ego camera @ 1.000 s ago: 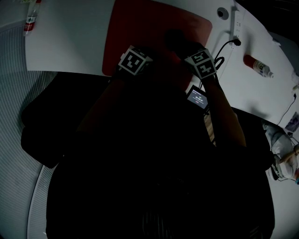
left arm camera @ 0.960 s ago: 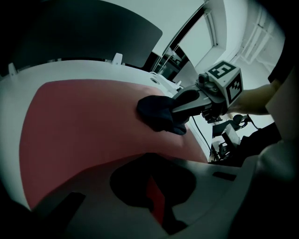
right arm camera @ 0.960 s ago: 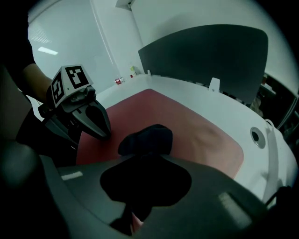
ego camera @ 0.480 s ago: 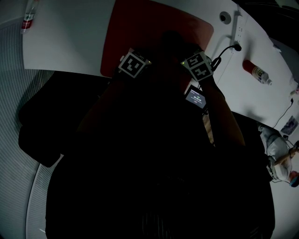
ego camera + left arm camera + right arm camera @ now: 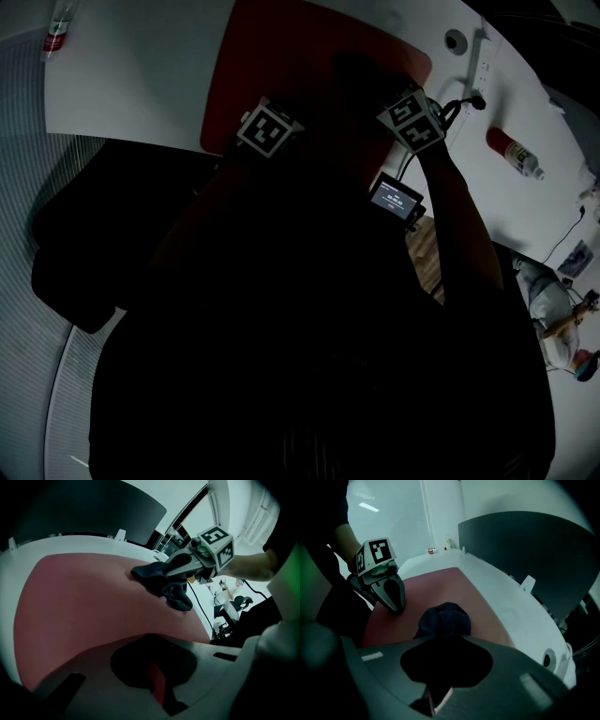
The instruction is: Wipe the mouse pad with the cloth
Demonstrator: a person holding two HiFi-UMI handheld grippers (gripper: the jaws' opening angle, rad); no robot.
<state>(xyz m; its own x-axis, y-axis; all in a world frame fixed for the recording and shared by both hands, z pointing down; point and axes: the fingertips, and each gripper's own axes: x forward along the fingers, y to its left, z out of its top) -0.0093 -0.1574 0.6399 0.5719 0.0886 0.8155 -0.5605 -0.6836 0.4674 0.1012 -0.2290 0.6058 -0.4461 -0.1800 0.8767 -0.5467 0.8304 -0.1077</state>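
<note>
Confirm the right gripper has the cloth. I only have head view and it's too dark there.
Observer: Yes. In the left gripper view the right gripper is shut on the dark cloth.
Operator: Cloth on the pad?
Observer: The right gripper view shows it bunched up and apparently touching the red pad.
Operator: Left gripper?
Observer: The same view shows the left gripper with its fingers together and its tips down on the pad, apart from the cloth.

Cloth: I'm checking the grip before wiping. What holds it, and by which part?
The right gripper pinches the dark cloth by one bunched end; the rest trails onto the red mouse pad.
</note>
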